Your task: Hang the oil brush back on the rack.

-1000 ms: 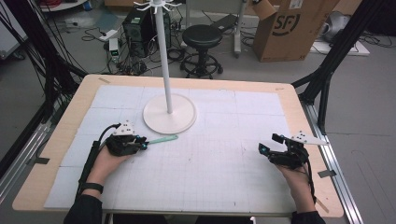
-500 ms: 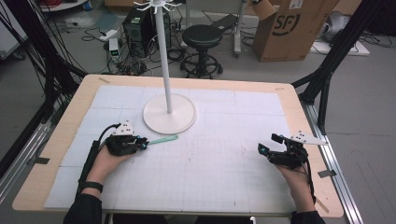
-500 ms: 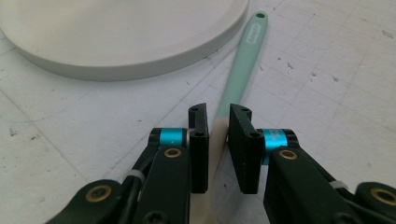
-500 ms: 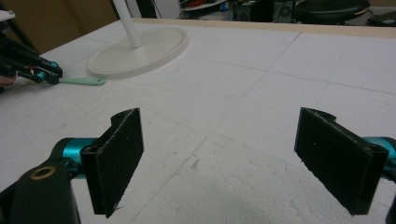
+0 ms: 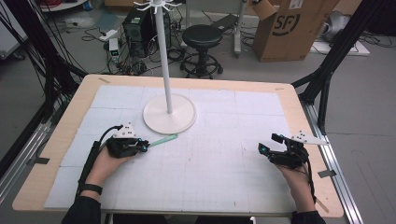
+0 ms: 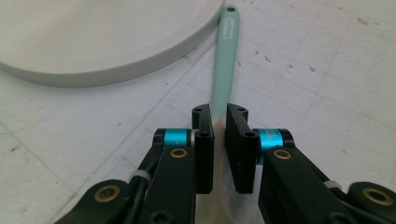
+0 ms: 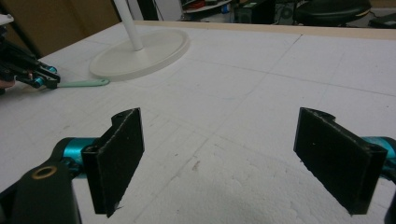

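A mint-green utensil handle [image 5: 163, 139] lies flat on the white gridded mat, its far end touching the rim of a white stand's round base [image 5: 169, 119]. My left gripper [image 5: 142, 145] is shut on the utensil's near part. In the left gripper view, the jaws of the left gripper [image 6: 219, 126] pinch its pale neck while the handle [image 6: 224, 60] runs away toward the base [image 6: 93, 37]. Its working end is hidden under the gripper. My right gripper [image 5: 268, 143] rests open at the mat's right side, with nothing between the pads of the right gripper [image 7: 233, 154].
The stand's thin white pole [image 5: 164, 56] rises from the base, with hooks at its top. The wooden table edge [image 5: 299, 116] frames the mat. Beyond the table stand a black stool [image 5: 201, 37], a cardboard box [image 5: 289, 28] and a computer tower [image 5: 137, 28].
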`<action>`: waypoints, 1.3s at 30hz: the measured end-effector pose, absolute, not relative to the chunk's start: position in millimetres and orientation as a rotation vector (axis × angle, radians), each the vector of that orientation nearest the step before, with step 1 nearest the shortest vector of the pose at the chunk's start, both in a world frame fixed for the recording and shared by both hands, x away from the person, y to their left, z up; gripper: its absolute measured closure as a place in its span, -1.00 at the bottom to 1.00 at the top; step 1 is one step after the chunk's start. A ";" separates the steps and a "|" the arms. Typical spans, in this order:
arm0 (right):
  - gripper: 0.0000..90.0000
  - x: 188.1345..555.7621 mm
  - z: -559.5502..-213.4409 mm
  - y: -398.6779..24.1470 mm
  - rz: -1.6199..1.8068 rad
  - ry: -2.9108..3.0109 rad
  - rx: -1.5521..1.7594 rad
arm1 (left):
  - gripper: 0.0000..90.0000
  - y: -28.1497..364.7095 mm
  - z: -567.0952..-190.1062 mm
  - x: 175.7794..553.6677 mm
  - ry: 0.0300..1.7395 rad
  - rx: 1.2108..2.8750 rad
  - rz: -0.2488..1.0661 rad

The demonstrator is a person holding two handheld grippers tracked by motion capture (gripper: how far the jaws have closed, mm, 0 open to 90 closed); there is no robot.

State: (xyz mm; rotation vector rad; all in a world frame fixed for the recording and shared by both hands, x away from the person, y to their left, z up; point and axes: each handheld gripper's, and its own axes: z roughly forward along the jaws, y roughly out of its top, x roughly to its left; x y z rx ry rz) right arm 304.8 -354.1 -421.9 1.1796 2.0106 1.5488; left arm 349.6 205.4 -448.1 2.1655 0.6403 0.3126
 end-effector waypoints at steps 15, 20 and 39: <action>-0.66 305.0 -422.1 -353.7 1.544 2.014 1.180 | 0.83 205.5 -448.8 349.5 0.654 2.154 0.282; -0.66 305.1 -422.1 -354.2 1.545 2.013 1.180 | 0.83 203.8 -442.2 342.7 0.623 2.147 0.267; -0.66 305.5 -422.7 -353.2 1.534 2.021 1.179 | 0.83 229.2 -396.2 321.5 0.635 1.836 0.323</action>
